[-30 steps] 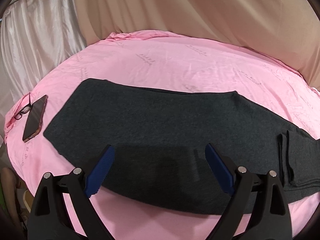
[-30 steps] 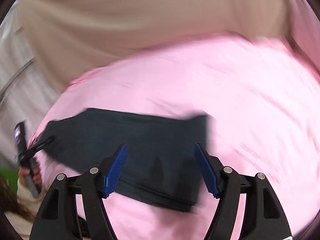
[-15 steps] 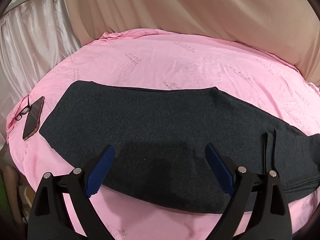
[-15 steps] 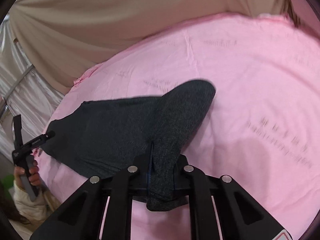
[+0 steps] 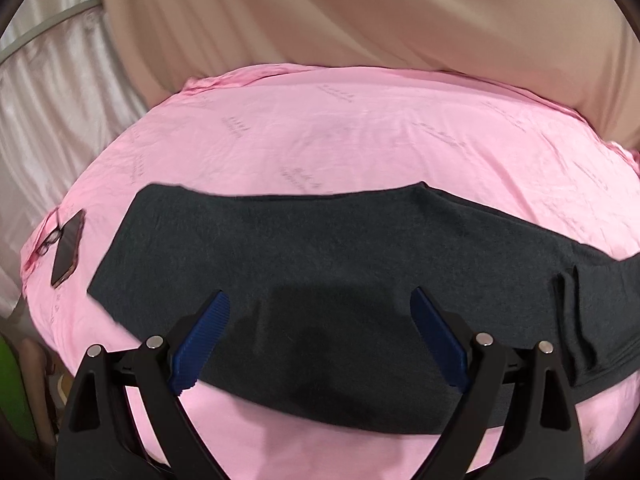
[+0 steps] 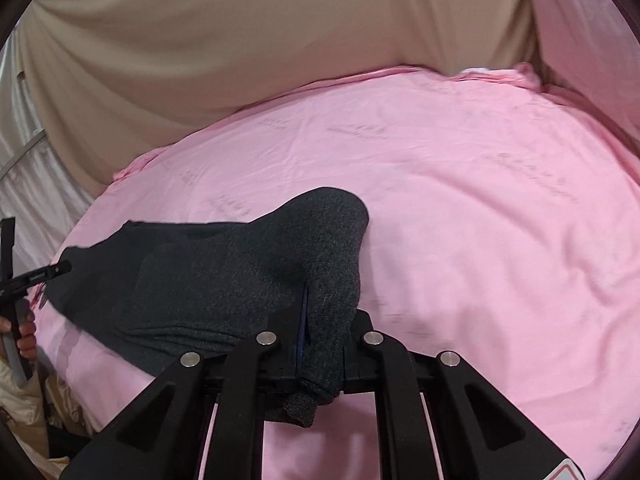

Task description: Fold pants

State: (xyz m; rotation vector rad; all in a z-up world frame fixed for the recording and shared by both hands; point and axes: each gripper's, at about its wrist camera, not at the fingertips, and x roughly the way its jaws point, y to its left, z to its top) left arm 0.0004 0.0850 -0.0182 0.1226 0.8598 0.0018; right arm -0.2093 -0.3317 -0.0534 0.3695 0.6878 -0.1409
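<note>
Dark grey pants lie flat across a pink bedsheet, running left to right. My left gripper is open with blue pads, hovering over the near edge of the pants, holding nothing. In the right wrist view the pants are lifted at their right end into a hump. My right gripper is shut on that end of the fabric, which bunches between the jaws and hangs out behind them.
A phone and a pair of glasses lie on the sheet at the far left. Beige and white curtains hang behind the bed. The left gripper's handle and the hand holding it show at the left edge.
My right gripper has closed on the right end of the pants and raised it. My left gripper stayed open and only shifted slightly over the pants.
</note>
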